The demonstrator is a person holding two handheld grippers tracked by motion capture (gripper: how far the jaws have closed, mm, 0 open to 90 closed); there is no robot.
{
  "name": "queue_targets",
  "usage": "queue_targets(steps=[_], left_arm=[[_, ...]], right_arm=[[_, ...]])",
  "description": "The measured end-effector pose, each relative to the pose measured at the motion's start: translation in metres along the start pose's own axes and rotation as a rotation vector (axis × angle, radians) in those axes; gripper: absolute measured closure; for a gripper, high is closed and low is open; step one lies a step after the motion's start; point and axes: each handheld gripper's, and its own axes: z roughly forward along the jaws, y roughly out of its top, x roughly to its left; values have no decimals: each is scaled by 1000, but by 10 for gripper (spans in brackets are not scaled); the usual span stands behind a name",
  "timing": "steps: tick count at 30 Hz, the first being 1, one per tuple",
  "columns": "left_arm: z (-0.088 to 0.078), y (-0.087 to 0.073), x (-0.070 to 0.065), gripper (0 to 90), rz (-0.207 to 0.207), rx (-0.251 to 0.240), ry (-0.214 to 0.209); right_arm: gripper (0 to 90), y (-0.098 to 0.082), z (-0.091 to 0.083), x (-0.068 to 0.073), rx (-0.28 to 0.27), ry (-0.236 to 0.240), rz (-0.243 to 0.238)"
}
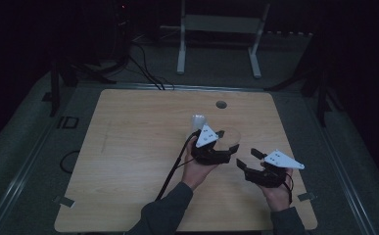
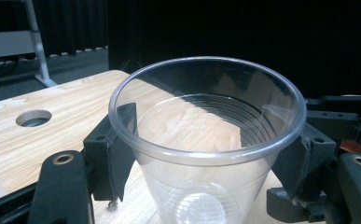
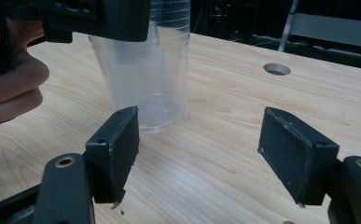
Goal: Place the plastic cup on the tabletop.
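The left tongs (image 2: 206,158) pinch the clear cup (image 2: 206,140); the right tongs (image 3: 206,154) stand spread just beside it.

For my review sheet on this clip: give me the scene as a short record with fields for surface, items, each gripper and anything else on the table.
surface: wooden table with a round hole
item in hand: clear plastic cup, upright on the table
left gripper: jaws on either side of the cup below its rim, pads against its wall
second item: stack of clear cups just behind the held one
right gripper: jaws wide apart, nothing between them, beside the cups
lighting: dim room, dark surroundings
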Motion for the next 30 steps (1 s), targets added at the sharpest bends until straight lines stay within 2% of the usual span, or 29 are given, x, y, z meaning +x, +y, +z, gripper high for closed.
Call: queue_targets(steps=[30], left_arm=[[3, -17, 6, 297, 13, -4, 42]], right_arm=[[286, -3, -4, -2, 2, -5, 5]])
